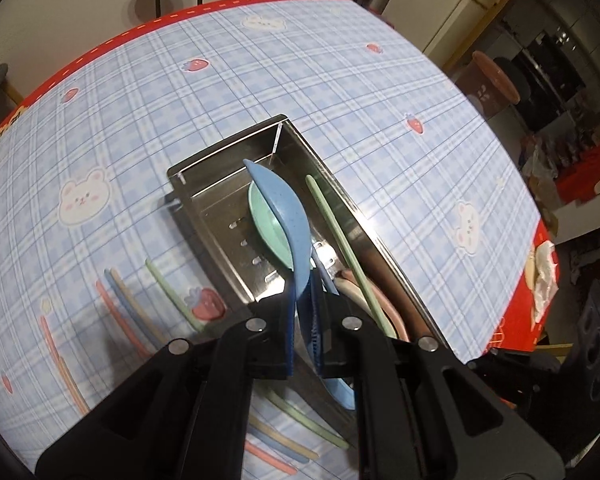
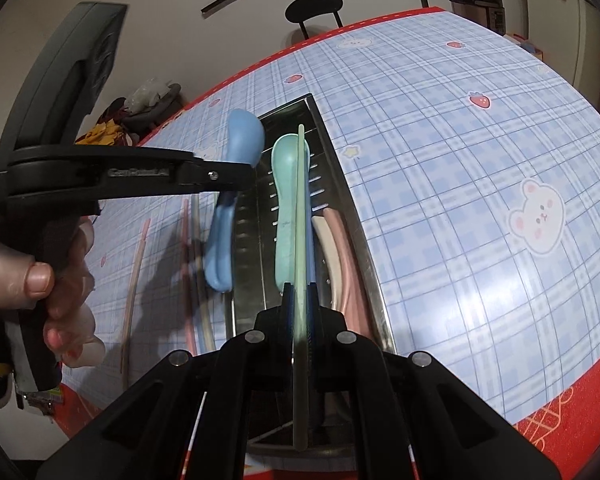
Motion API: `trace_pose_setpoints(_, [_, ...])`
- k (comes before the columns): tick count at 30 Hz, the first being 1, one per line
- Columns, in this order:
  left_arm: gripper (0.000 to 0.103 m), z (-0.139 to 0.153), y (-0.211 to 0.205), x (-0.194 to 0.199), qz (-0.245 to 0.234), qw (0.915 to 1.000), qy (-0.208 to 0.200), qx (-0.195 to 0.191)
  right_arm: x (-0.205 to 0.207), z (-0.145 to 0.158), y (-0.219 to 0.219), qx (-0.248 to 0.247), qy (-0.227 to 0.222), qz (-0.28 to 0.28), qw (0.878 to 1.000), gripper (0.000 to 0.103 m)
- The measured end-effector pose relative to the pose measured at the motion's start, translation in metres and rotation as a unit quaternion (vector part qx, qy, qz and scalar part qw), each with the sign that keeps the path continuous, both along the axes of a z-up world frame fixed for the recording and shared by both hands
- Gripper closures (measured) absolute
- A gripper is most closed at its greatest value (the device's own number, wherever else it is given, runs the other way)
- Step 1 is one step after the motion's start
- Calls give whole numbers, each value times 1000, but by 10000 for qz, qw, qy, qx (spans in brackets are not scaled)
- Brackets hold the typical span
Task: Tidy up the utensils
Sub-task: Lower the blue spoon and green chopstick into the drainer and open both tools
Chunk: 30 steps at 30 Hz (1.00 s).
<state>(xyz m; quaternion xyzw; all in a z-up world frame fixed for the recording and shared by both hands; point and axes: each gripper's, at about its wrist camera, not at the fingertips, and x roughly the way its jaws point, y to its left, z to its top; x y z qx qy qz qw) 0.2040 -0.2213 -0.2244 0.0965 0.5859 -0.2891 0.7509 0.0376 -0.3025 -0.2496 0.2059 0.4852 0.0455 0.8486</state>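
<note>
A steel tray (image 1: 220,152) lies on the checked tablecloth. In it are a teal spoon (image 1: 264,220), a beige spoon (image 2: 324,240) and a pink spoon (image 2: 340,248). My left gripper (image 1: 306,280) is shut on the handle of a blue spoon (image 1: 280,208), whose bowl hangs over the tray's left part above the teal spoon. In the right wrist view the left gripper (image 2: 230,192) and the blue spoon (image 2: 242,140) sit at the tray's left rim. My right gripper (image 2: 300,292) is shut on a green chopstick (image 2: 300,200) that lies lengthwise over the tray (image 2: 340,176) and the teal spoon (image 2: 286,200).
Several loose coloured chopsticks (image 1: 120,304) lie on the cloth left of the tray. A person's hand (image 2: 40,276) grips the left tool. A black chair (image 2: 314,8) and a cooker (image 2: 476,0) stand beyond the far red edge. A crumpled tissue (image 1: 544,268) sits at the right edge.
</note>
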Motion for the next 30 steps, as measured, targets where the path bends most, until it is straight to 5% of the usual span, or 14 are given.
trace_pose_setpoints(21, [92,-29,-12,23,133,9989,322,309,16,-16,-2,33,148,45,9999,96])
trace_pose_setpoints(25, [90,-20,-7,25,231,9994,254,66,16,-14,-2,88,82,54,9999,95])
trace_pose_setpoints(27, [81,-9,-1,26,284,9991,233,-214,16,-10,-1,101,29,102,9999,95])
trace_pose_setpoints(30, [76,11,10,27,294,9989,-9,-352,15,-2,1,17,-74,121,9999,85])
